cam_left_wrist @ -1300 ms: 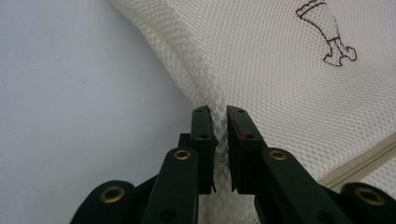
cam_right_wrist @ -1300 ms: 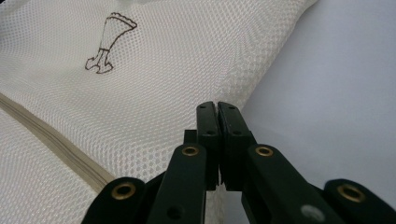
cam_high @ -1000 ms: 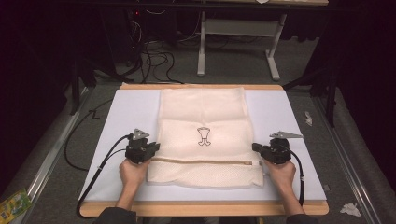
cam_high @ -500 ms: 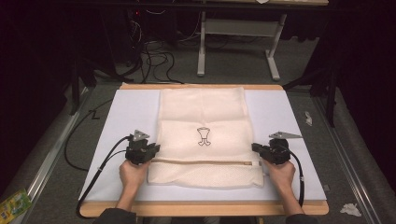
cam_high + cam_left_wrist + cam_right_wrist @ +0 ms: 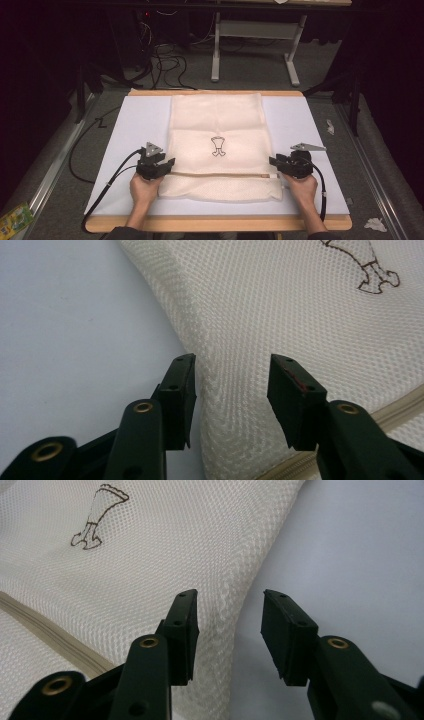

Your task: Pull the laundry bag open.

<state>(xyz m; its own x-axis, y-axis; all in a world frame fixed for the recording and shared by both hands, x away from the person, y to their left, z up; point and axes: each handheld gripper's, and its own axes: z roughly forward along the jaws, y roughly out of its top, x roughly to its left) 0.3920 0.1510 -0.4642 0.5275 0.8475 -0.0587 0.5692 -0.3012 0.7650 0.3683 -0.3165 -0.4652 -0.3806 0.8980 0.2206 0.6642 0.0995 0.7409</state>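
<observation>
The cream mesh bag (image 5: 217,145) lies flat mid-tabletop (image 5: 135,120), and the left claw (image 5: 161,165) and right claw (image 5: 278,165), both wide with nothing between the jaws, straddle its opposite side edges just above the zipper (image 5: 220,174), seemingly to pinch both edges together.

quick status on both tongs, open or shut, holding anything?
Left tongs: open, holding nothing, straddling the left edge of the mesh laundry bag.
Right tongs: open, holding nothing, straddling the bag's right edge.

High view overhead; gripper views close, sharing mesh bag (image 5: 218,145).
</observation>
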